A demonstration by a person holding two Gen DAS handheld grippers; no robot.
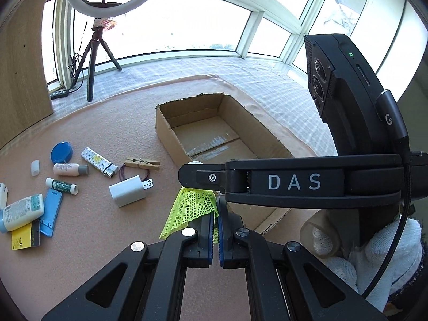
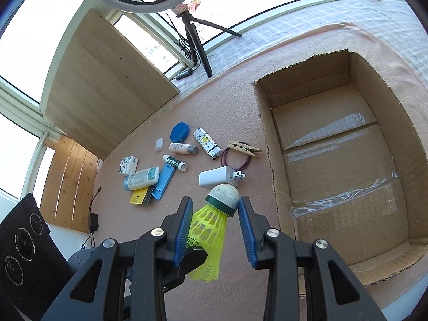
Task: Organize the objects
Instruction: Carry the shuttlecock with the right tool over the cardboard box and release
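A neon-yellow plastic shuttlecock (image 2: 211,230) with a white cork head hangs above the pink mat, just left of the open cardboard box (image 2: 267,133). My left gripper (image 1: 216,214) is shut on the mesh skirt of the shuttlecock (image 1: 192,203). My right gripper (image 2: 215,203) straddles the cork end, its blue pads (image 2: 247,230) against the head and the upper skirt. In the left wrist view the right gripper (image 1: 198,179) crosses in front, sideways, and hides most of the cork. The box (image 1: 163,128) holds nothing that I can see.
Small items lie on the mat left of the box: a white charger (image 2: 216,178), clothespin (image 2: 244,148), lighter (image 2: 207,143), blue lid (image 2: 179,131), bottles and a blue card. A ring-light tripod (image 2: 199,45) and a wooden board (image 2: 107,85) stand behind. A white-gloved hand (image 1: 388,246) holds the right gripper.
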